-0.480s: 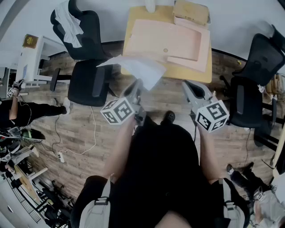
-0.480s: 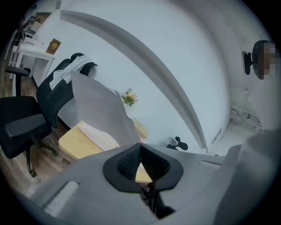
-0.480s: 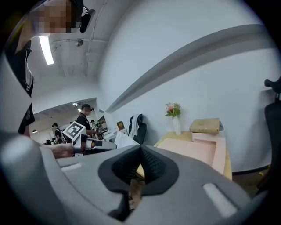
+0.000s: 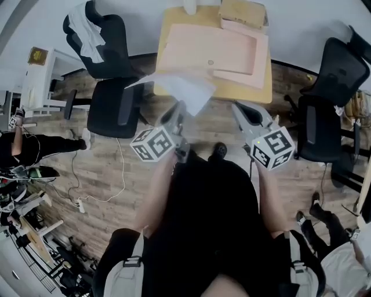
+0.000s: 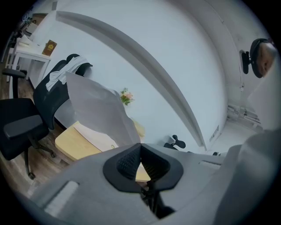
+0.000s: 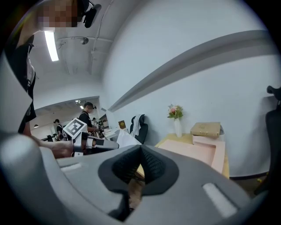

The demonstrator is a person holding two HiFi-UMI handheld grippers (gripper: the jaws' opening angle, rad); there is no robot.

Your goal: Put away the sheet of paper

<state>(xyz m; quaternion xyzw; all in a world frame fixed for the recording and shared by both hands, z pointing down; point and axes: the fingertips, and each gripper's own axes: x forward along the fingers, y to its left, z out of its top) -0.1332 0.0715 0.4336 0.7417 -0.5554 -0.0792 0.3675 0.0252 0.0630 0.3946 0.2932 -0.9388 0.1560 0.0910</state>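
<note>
A white sheet of paper point(image 4: 181, 88) hangs in the air in front of the wooden table point(image 4: 251, 93), its near corner pinched in my left gripper point(image 4: 181, 108), which is shut on it. In the left gripper view the paper point(image 5: 94, 110) rises up and to the left from the closed pads of the left gripper point(image 5: 140, 145). My right gripper point(image 4: 237, 108) is level with the left one, a little to its right, near the table's front edge. Its pads meet with nothing between them in the right gripper view point(image 6: 140, 147). A flat pink folder point(image 4: 215, 55) lies open on the table.
A tan box point(image 4: 243, 13) sits on the table's far right corner, and a vase of flowers point(image 6: 176, 118) stands beside it by the wall. Black office chairs stand left point(image 4: 110, 107) and right point(image 4: 322, 125) of the table. Other people are at the far left of the room.
The table and folder sit slightly higher in the head view. The right gripper has shifted a little up and left. The left gripper and paper keep their place.
</note>
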